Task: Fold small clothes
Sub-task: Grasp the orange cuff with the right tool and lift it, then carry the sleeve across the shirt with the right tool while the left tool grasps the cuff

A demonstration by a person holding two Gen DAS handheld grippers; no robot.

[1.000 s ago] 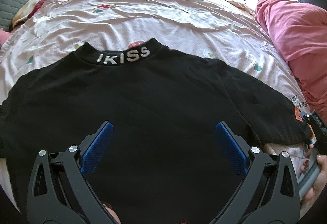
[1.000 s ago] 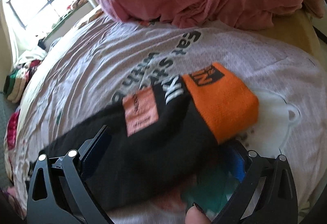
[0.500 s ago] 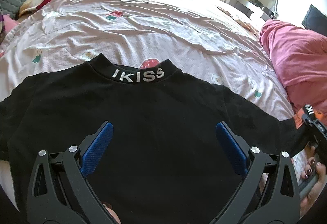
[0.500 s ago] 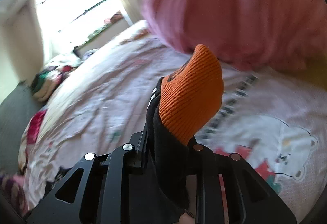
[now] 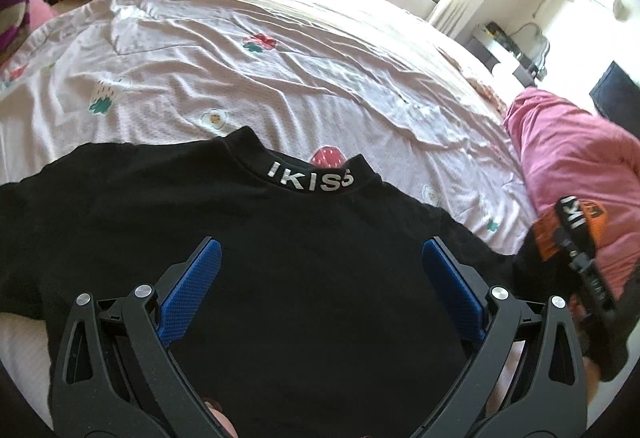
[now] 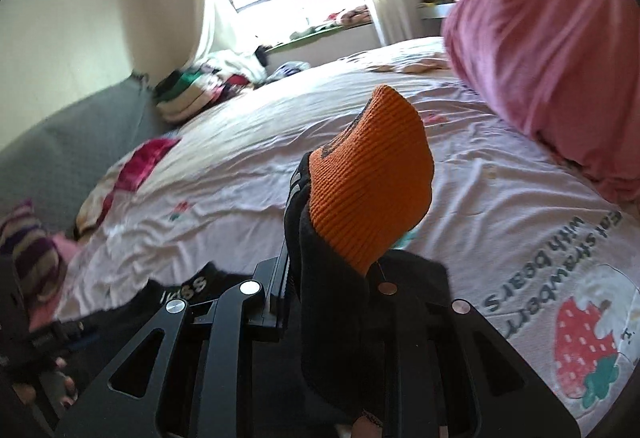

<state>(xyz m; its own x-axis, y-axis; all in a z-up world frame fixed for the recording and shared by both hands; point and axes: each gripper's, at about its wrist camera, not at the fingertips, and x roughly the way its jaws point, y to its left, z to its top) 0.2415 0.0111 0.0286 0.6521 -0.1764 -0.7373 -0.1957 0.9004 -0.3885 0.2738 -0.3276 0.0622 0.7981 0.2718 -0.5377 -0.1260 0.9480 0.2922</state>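
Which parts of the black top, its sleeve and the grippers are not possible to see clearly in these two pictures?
- Left wrist view: the hem of the black top is hidden behind the left gripper, whose fingers stand apart.
- Left wrist view: the top's left sleeve is cut off by the picture edge.
- Right wrist view: the right gripper pads are covered by the orange cuff sleeve they pinch.
- Right wrist view: the pink blanket is blurred.

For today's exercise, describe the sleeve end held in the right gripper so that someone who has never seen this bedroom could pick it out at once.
Start at the wide bed with its pale pink printed sheet. A black top lies spread on its near side. The right gripper is shut on the sleeve end, whose ribbed orange cuff is the only orange thing around.
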